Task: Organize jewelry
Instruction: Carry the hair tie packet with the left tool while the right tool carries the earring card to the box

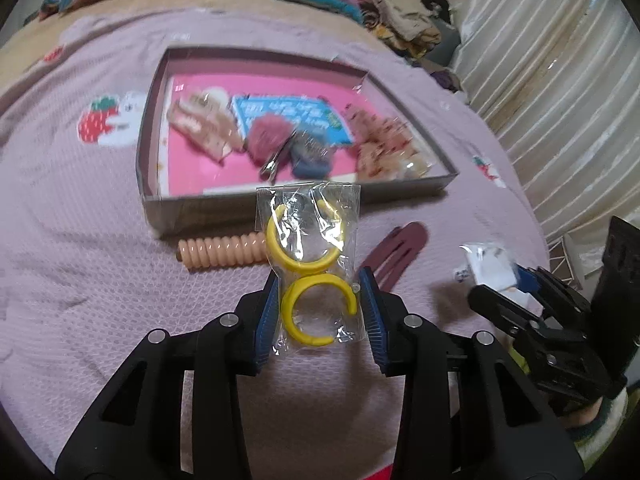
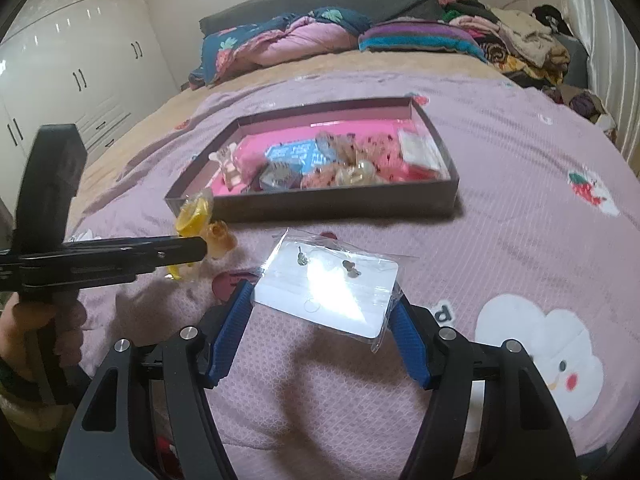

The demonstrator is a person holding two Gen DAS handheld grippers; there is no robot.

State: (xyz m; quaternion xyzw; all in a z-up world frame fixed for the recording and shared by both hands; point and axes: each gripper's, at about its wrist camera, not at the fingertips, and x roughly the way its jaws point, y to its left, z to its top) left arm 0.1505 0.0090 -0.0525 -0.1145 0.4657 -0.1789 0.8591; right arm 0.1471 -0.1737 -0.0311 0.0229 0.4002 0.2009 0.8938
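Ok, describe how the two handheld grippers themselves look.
The left gripper and right gripper match: black plastic linkage arms with triangular cutouts, round silver pivot pins, and blue ribbed pads lining the fingers. No cables or markings show. A bare hand grips the left one's black handle.

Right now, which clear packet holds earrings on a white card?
The packet in the right gripper: its white card carries two small studs. The left gripper holds a packet of yellow hoops.
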